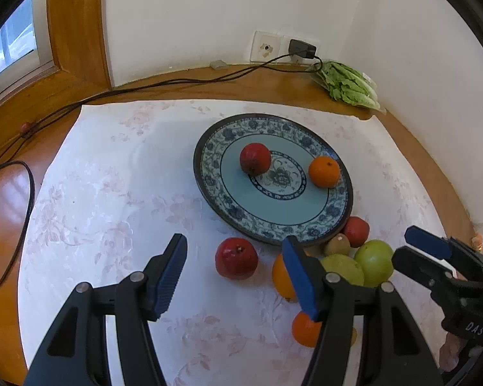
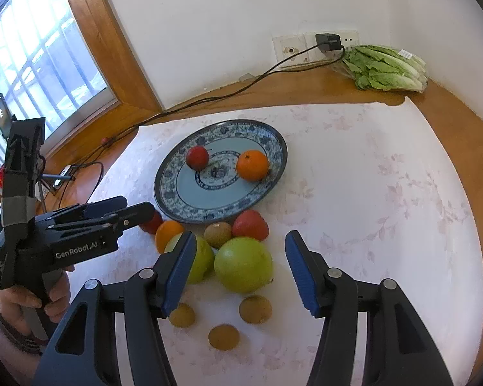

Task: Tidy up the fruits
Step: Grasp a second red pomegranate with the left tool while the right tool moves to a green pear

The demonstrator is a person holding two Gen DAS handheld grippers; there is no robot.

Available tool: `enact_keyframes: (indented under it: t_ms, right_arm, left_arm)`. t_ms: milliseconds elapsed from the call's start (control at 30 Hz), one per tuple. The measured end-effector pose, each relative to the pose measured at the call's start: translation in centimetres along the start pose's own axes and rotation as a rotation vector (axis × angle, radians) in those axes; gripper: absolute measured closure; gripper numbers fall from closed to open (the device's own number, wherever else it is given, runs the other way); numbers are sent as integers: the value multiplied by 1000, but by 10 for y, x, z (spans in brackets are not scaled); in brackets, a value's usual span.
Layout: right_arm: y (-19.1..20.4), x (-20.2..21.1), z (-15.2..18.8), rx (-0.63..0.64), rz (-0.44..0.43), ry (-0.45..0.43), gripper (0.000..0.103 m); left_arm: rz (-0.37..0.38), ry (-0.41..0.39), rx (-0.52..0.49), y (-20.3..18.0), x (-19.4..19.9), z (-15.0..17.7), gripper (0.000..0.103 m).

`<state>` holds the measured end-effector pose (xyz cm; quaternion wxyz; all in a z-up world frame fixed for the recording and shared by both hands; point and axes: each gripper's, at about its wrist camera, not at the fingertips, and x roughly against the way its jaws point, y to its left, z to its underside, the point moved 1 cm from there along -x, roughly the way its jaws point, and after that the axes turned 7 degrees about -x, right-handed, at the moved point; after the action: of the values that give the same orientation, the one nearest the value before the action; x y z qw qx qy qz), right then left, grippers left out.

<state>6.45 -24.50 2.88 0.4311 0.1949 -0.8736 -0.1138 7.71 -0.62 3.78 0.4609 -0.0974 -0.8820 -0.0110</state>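
Observation:
A blue patterned plate [image 1: 235, 206] [image 2: 177, 206] holds a red fruit [image 1: 255, 158] [image 2: 197, 157] and an orange [image 1: 324, 171] [image 2: 252, 165]. In front of it on the cloth lie a red fruit [image 1: 236, 258], oranges [image 1: 281, 278], green apples [image 2: 243, 264] [image 1: 375, 262], another red fruit [image 2: 250, 225] and brown kiwis [image 2: 255, 308]. My left gripper [image 1: 233, 271] is open, its jaws either side of the near red fruit, above it. My right gripper [image 2: 241, 273] is open over a green apple; it also shows in the left wrist view [image 1: 415, 251].
A bag of lettuce [image 1: 351, 85] [image 2: 384, 69] lies at the back right by the wall sockets. A black cable [image 1: 177, 82] runs along the wooden table edge. A window [image 2: 32, 74] is at the left.

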Motion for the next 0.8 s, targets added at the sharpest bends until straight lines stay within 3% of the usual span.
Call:
enact_keyframes:
  t_ms: [633,800]
  right_arm:
    - [-12,-6,13,-38,5,32,44]
    - [-11,-9,14,-34,-1,41,44]
  left_arm:
    - [7,3,23,4,-7,10,39]
    - [22,12,31,3,-12,12,51]
